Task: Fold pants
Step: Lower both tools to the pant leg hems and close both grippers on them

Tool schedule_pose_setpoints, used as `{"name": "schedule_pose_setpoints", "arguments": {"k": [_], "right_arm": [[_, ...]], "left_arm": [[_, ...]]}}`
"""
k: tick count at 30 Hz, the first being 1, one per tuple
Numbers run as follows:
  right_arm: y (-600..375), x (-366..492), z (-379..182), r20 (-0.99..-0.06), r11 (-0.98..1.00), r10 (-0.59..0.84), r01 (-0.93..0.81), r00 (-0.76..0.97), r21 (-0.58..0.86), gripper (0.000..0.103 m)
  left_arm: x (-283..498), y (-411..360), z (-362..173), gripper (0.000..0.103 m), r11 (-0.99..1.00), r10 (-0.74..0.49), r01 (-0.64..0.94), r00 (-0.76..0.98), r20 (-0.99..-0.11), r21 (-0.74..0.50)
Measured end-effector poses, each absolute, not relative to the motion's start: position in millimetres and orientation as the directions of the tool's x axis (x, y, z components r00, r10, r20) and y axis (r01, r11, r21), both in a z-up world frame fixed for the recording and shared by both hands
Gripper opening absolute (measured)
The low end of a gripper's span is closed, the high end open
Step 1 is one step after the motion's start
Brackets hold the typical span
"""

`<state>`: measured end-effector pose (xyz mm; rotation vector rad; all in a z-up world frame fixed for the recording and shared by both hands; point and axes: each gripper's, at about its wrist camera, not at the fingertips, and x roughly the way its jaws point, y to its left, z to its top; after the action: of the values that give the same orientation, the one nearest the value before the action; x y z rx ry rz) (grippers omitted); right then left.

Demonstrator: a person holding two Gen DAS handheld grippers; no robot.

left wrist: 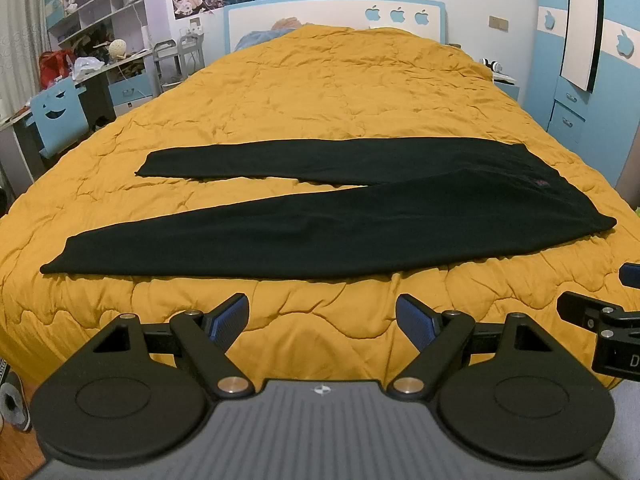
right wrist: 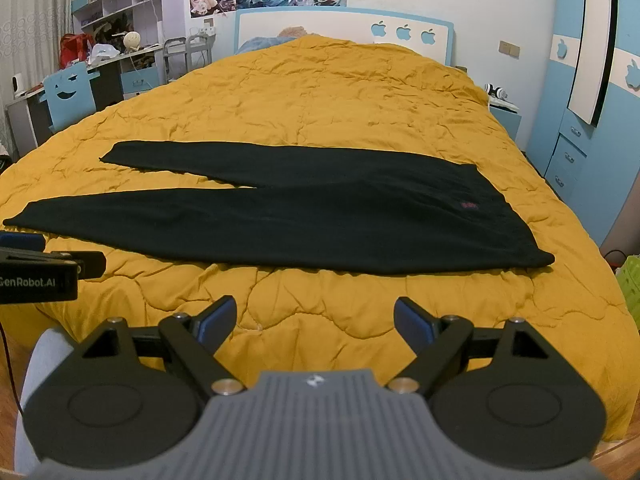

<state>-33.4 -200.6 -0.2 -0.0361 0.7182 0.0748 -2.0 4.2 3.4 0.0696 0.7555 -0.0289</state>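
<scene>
Black pants (left wrist: 340, 216) lie flat and unfolded on the yellow quilt (left wrist: 320, 92), legs spread apart pointing left, waist at the right with a small red label (left wrist: 542, 183). They also show in the right wrist view (right wrist: 320, 216). My left gripper (left wrist: 322, 320) is open and empty, hovering above the near edge of the bed, short of the near leg. My right gripper (right wrist: 314, 320) is open and empty, also short of the pants, to the right of the left one. The right gripper's body shows at the left view's right edge (left wrist: 600, 320).
The bed's headboard (left wrist: 336, 16) is at the far end. A desk and blue chair (left wrist: 60, 116) stand on the left, blue drawers (left wrist: 572, 108) on the right. A green basket (right wrist: 630, 288) sits by the bed's right side.
</scene>
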Motion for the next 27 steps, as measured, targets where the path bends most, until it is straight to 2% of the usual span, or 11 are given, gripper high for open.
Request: {"name": "schedule_pose_setpoints", "arguments": {"k": [10, 17, 20, 23, 27], "right_arm": [[-206.2, -29.0, -4.0, -0.667, 0.996, 0.062, -0.084, 0.742, -0.001, 0.082], [-245.9, -15.7, -6.7, -0.605, 0.995, 0.1, -0.096, 0.79, 0.038, 0.082], [-264.5, -5.6, -7.9, -0.576, 0.992, 0.083, -0.121, 0.814, -0.029, 0.082], [-284.4, 10.3, -12.1, -0.587, 0.987, 0.051, -0.132, 0.808, -0.095, 0.082], [-320.3, 32.5, -17.3, -0.624, 0.989, 0.039, -0.118, 0.78, -0.085, 0.081]], "left_arm": [[3.6, 15.9, -1.0, 0.096, 0.999, -0.017, 0.046, 0.728, -0.685, 0.024], [22.0, 53.7, -2.0, 0.09, 0.997, -0.017, 0.064, 0.756, -0.655, 0.048], [32.2, 72.2, -6.3, 0.084, 0.991, 0.0, 0.085, 0.762, -0.648, 0.099], [41.1, 87.8, -12.4, 0.075, 0.976, 0.011, 0.128, 0.779, -0.627, 0.176], [51.5, 114.1, -28.8, 0.076, 0.928, 0.011, 0.226, 0.777, -0.63, 0.295]]}}
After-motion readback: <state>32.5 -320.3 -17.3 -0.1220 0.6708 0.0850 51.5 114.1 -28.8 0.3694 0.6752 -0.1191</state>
